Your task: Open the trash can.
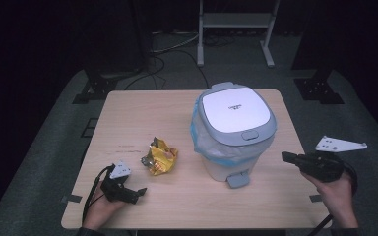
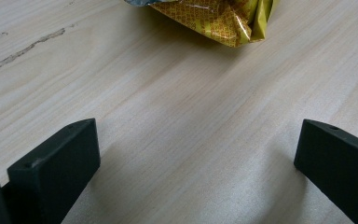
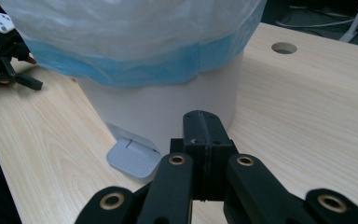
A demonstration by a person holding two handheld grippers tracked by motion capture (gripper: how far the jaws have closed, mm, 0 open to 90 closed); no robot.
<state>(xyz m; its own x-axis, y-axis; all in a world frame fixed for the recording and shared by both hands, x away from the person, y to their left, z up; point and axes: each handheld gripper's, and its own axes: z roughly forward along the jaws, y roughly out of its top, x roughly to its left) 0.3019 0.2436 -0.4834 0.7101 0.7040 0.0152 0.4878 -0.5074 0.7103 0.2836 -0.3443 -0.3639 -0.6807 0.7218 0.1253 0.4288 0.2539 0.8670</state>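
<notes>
Yellow crinkled foil, that crumpled snack wrapper (image 1: 159,157) lies on the pale wooden worktop (image 1: 187,201), just ahead of my left gripper (image 1: 128,192), whose jaws stand wide apart with nothing between them. I judge it feather-light, soft and slippery; I'd pinch a raised fold near its middle. Beside it stands the white pedal bin (image 1: 232,130) with closed grey lid and blue-edged liner. My right gripper (image 1: 288,157), jaws closed on nothing, hovers near the grey pedal (image 3: 133,159).
</notes>
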